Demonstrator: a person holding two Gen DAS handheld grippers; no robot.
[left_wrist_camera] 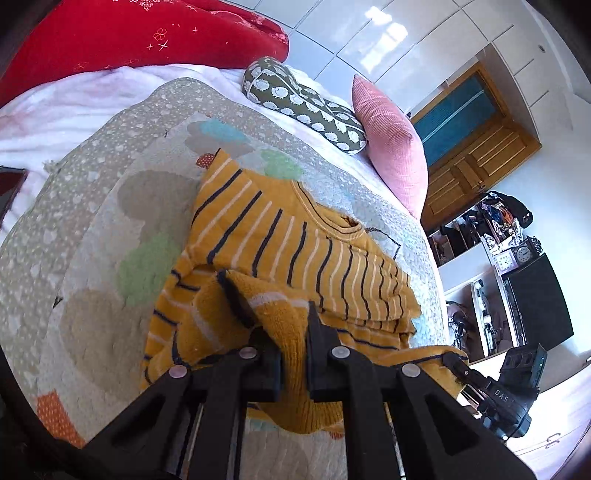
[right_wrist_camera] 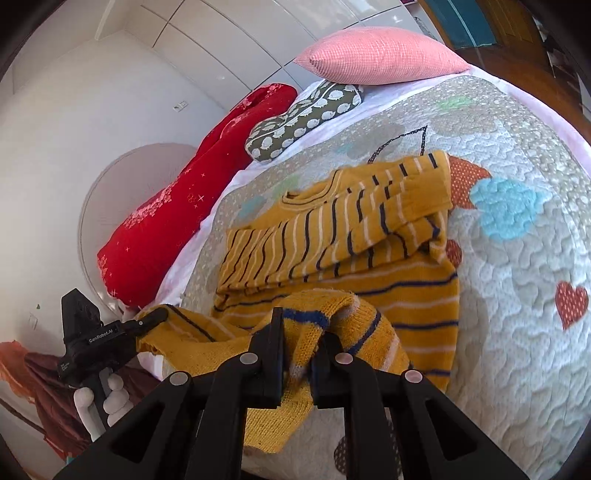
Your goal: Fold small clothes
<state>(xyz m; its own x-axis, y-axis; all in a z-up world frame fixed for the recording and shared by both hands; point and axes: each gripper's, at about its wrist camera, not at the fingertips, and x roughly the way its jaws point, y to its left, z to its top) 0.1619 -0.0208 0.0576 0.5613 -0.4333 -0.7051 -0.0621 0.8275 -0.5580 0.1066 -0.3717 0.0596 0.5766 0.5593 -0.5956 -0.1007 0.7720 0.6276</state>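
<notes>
Now both the left gripper [left_wrist_camera: 293,332] and right gripper [right_wrist_camera: 297,343] pinch the sweater [left_wrist_camera: 295,240] hem, so lift evenly and carry it toward the collar [right_wrist_camera: 310,194], keeping edges aligned.

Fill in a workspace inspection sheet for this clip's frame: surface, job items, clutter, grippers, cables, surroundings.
Surface: quilted bedspread with hearts and coloured patches, over a bed.
Job's things: yellow striped sweater, sleeves folded in, bottom hem lifted.
Clutter: pink pillow, hedgehog-print cushion, red blanket at the bed's far side.
Grippers: left hand-held gripper shut on the hem; right hand-held gripper shut on the hem.
Cables: nothing seen.
Surroundings: white wardrobe doors, wooden door, cluttered shelves.
</notes>
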